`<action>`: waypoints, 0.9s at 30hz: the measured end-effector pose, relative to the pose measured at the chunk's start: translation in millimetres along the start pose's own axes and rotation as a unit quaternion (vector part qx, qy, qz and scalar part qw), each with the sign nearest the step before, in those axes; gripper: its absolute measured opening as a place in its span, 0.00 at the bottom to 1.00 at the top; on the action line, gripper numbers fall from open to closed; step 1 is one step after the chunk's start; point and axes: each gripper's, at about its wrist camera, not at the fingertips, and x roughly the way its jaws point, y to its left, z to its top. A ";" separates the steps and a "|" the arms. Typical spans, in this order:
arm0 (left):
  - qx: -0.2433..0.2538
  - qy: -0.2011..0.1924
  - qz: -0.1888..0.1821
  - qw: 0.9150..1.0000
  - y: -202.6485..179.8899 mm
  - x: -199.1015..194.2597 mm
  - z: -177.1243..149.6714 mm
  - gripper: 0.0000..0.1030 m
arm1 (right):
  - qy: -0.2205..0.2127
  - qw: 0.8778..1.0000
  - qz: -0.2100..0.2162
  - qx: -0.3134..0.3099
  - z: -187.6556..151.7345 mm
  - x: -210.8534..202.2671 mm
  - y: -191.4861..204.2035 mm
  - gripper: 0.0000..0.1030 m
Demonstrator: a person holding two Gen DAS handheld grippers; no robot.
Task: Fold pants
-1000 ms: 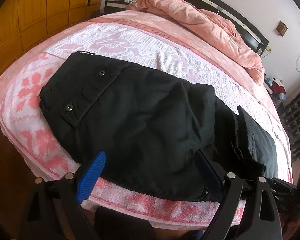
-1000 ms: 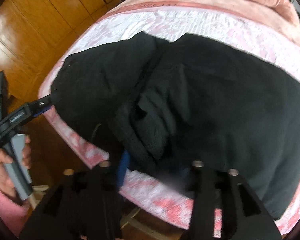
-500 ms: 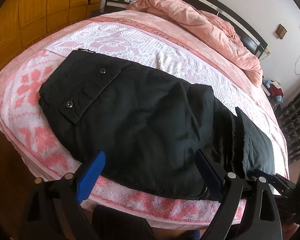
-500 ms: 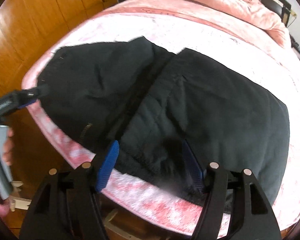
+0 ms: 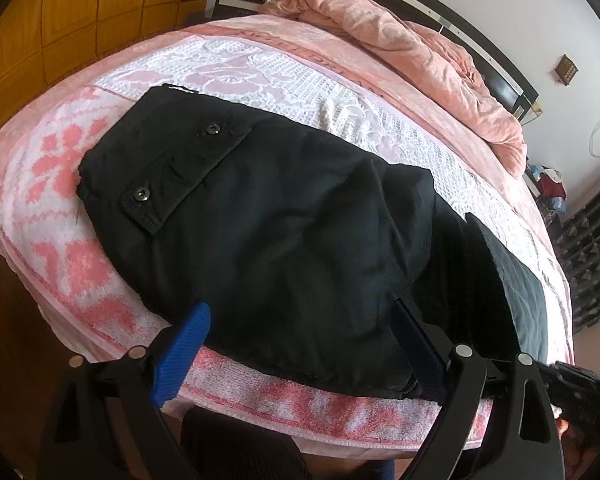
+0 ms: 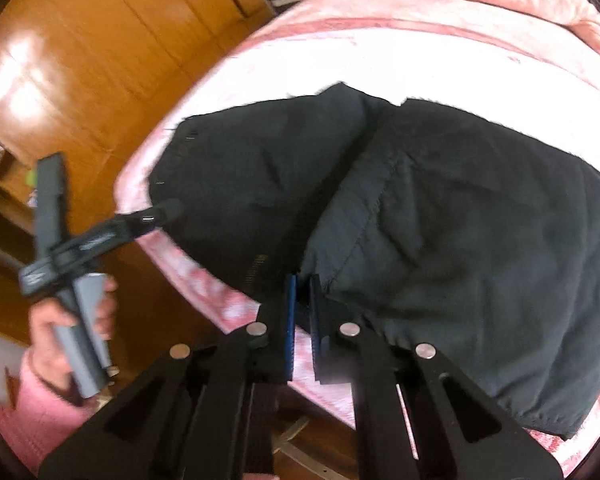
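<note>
Black pants (image 5: 284, 216) lie folded across a pink and white bed cover (image 5: 60, 184), a buttoned pocket flap (image 5: 180, 168) at their left end. My left gripper (image 5: 300, 340) stands open over the near edge, the cloth between its blue pads (image 5: 184, 340) but not pressed. In the right wrist view the pants (image 6: 480, 240) show an upper layer lapped over a lower one. My right gripper (image 6: 302, 280) is shut, its tips pinching the near edge of that upper layer. The left gripper (image 6: 168, 210) reaches the pants' left edge there, held by a hand (image 6: 48, 320).
A crumpled pink blanket (image 5: 420, 52) is heaped by the dark headboard (image 5: 496, 64). Wooden wardrobe doors (image 5: 80, 12) stand left of the bed. The bed's near edge drops to a wooden floor (image 6: 148, 288). Clutter (image 5: 548, 180) sits at the far right.
The right gripper's jaws went from wide open around the pants' near edge to shut on it, and its view swung toward the left. The left gripper stayed where it was, open.
</note>
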 end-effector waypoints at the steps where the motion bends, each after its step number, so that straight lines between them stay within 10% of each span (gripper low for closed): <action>1: -0.001 0.000 0.000 1.000 0.3 0.2 0.1 0.89 | 0.004 1.000 0.003 -0.009 -0.1 1.5 6.6 0.05; 11: -0.005 0.000 0.007 1.000 1.7 -0.9 -0.6 0.89 | 0.059 0.998 -0.004 -0.027 -11.5 40.9 14.3 0.13; 14: 0.002 0.000 0.005 1.000 -5.3 -1.4 -0.3 0.89 | 0.052 0.998 0.018 -0.019 -9.0 26.2 12.1 0.39; 18: 0.029 0.002 -0.004 1.000 -25.8 -1.9 -0.9 0.89 | -0.003 0.999 0.046 0.014 -2.1 -21.3 -9.0 0.34; 27: 0.126 0.035 -0.035 0.991 -123.8 22.3 -19.3 0.89 | -0.042 0.981 -0.151 0.115 -23.2 -88.1 -118.2 0.34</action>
